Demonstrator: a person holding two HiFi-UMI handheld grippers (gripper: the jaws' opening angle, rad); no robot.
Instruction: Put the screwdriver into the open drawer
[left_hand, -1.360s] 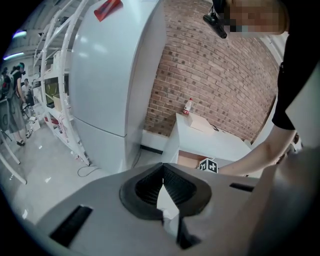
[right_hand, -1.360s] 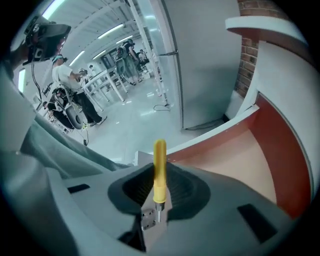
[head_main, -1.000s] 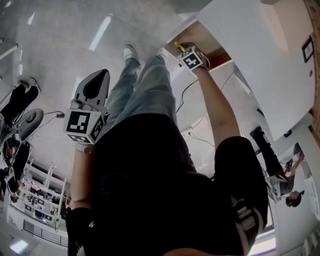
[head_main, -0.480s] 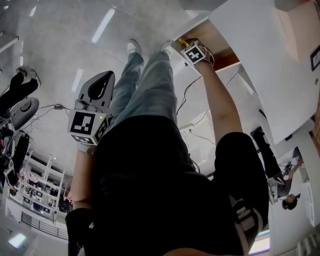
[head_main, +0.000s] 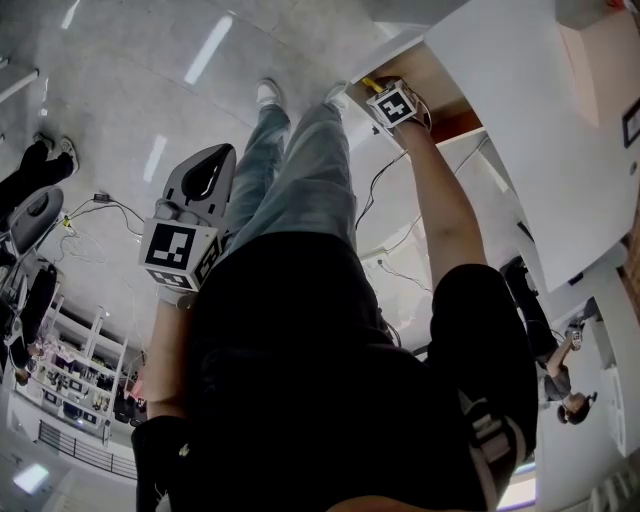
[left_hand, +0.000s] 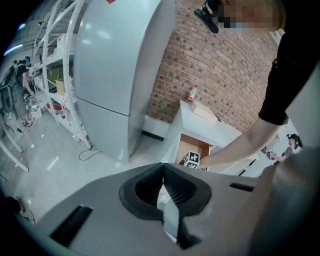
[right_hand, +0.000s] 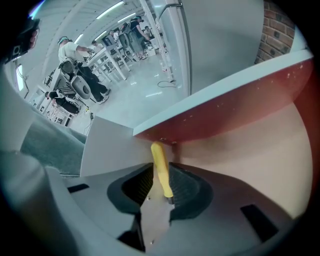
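A: Well, the right hand-held gripper (right_hand: 161, 186) first: clenched or let go?

B: Its jaws have just been opening. The screwdriver (right_hand: 160, 167) stands between them by its yellow handle. The handle lies against the right pad and a thin gap shows at the left pad, so I read it as released, not squeezed.

A: Where is the screwdriver, then?

B: Inside the open drawer (right_hand: 265, 165). The handle runs out from between the pads toward a reddish-brown board with a white edge, and the drawer's pale wooden inside lies to its right. I cannot make out the shaft. In the head view that gripper reaches down into the drawer at the far right, with yellow showing just beyond its marker cube (head_main: 393, 104).

A: And the left hand-held gripper (left_hand: 161, 169)?

B: Clenched, tips meeting, nothing between them. It hangs at the near left beside the person's leg (head_main: 300, 170), over the floor (head_main: 120, 90), well apart from drawer and screwdriver.

A: Any writing?

B: Only black-and-white square markers on the cubes. A bottle (left_hand: 193, 93) on the white cabinet (left_hand: 210, 125) bears a red label, too small to read.
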